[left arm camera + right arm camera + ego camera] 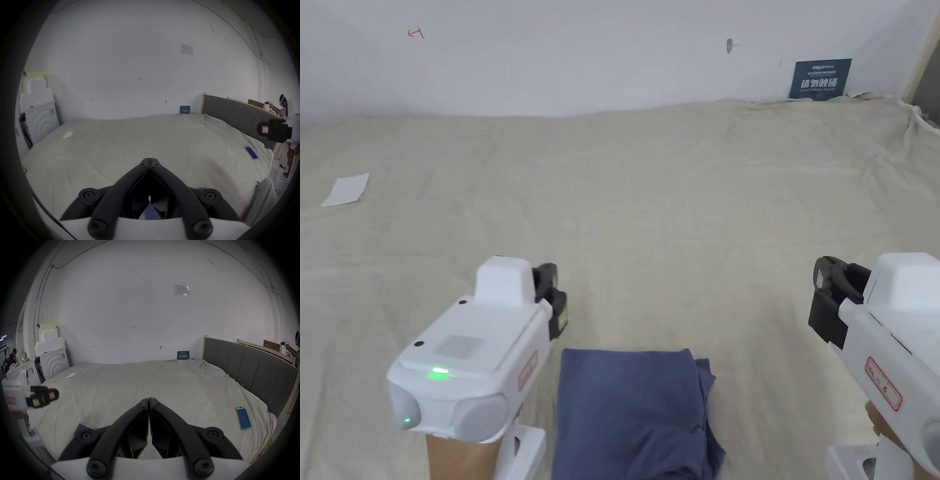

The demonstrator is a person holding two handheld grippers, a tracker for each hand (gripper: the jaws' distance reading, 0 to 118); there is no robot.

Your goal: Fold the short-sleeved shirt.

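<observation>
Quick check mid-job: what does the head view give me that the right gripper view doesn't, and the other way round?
Head view: the blue shirt as a folded rectangle on the bed sheet, between the two grippers, neither touching it.

Right gripper view: the right gripper with jaws shut on nothing, a phone near the headboard.

Both: the left gripper, the white paper slip, the blue wall sign.

The shirt [637,412] is soft matt navy cloth, folded in smooth layers. The bed sheet [675,206] under it is a pale, matt woven cloth, lightly creased. The left gripper [553,300] and right gripper [825,300] have glossy white plastic housings and matt black plastic jaws, pressed together. The headboard [243,366] looks like grey padded fabric in a bare wood frame. A slip of white paper [346,189] lies flat, and the phone [243,418] has a glossy screen. The wall [581,50] is matt white paint.
</observation>
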